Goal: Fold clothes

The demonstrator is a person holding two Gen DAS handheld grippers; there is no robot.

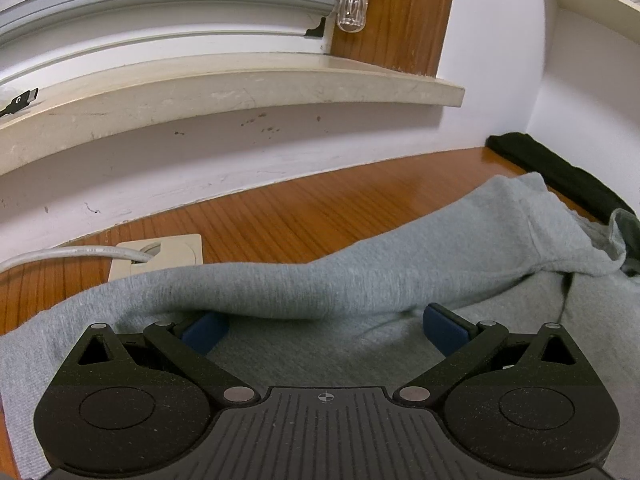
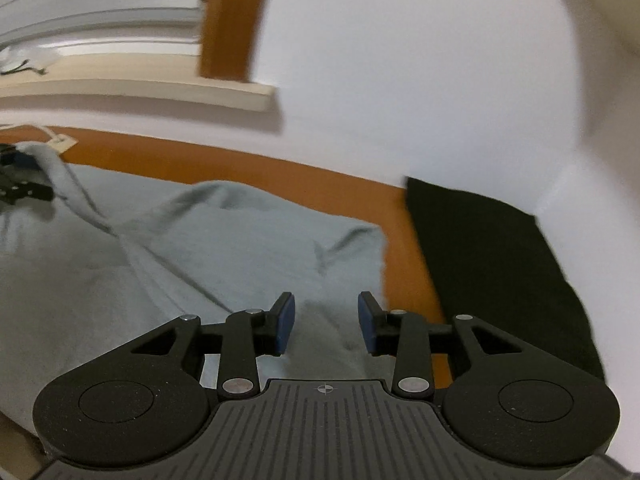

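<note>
One grey fleece sweatshirt [image 1: 360, 280] lies rumpled on the wooden table [image 1: 280, 208]. One folded black garment [image 2: 492, 260] lies beside it. The left gripper [image 1: 326, 326] stands spread wide; the right gripper [image 2: 326, 322] is parted, grasping nothing.

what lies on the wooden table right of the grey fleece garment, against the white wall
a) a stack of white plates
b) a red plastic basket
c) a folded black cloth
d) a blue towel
c: the right wrist view shows a folded black cloth on the wooden table, right of the grey fleece garment and against the white wall.
</note>
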